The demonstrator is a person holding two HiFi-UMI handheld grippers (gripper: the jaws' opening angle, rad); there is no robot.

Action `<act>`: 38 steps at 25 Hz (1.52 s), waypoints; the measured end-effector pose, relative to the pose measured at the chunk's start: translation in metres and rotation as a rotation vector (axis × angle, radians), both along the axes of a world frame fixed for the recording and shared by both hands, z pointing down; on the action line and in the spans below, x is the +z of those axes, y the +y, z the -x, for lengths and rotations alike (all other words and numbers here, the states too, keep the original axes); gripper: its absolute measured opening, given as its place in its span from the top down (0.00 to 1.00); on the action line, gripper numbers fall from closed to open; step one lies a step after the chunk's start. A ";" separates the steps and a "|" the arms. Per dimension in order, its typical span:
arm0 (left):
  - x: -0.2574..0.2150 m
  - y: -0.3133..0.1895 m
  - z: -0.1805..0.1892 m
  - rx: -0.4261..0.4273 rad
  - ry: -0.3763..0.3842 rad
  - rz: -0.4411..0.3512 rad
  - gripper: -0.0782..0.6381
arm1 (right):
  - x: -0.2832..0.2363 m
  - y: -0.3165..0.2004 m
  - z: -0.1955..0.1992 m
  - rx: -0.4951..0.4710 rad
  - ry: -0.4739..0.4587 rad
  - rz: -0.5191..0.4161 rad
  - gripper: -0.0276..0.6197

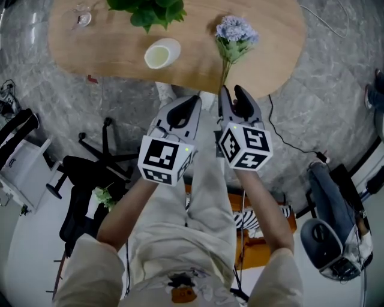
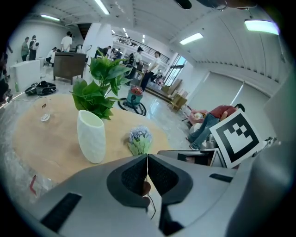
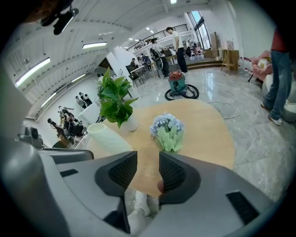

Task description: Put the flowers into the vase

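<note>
We are at the reach for the flowers (image 1: 236, 37): right tongs (image 1: 231, 95) parted and empty, left tongs (image 1: 193, 102) clenched on nothing. Next we must grip the stem.

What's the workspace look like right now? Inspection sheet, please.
Surface: oval light wooden table, on grey marble floor.
Job's things: pale blue flower bunch with green stem lying near the table's near edge; white ribbed ceramic vase upright, nothing in it.
Clutter: green leafy potted plant; small clear glass item.
Grippers: left hand-held gripper shut, empty; right hand-held gripper open, empty.
Cables: black cable on floor.
Surroundings: black office chair; people in the background.
</note>
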State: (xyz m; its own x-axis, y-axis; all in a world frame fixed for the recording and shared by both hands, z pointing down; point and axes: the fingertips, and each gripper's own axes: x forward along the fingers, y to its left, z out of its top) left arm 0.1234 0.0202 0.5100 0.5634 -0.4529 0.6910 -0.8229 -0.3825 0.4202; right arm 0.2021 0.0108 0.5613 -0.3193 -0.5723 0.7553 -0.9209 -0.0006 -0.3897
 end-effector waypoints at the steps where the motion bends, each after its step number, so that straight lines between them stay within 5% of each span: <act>1: 0.004 -0.001 0.001 -0.003 -0.003 -0.011 0.88 | 0.003 -0.001 0.000 0.001 0.000 -0.002 0.75; 20: 0.056 -0.009 0.009 0.005 -0.052 0.001 0.88 | 0.070 -0.024 -0.007 0.022 0.039 0.056 0.61; 32: 0.065 -0.009 0.011 0.034 -0.064 0.012 0.88 | 0.075 -0.063 -0.023 0.028 0.098 0.020 0.64; 38: 0.062 -0.012 0.007 0.042 -0.063 0.013 0.88 | 0.092 -0.067 -0.024 0.050 0.091 0.108 0.64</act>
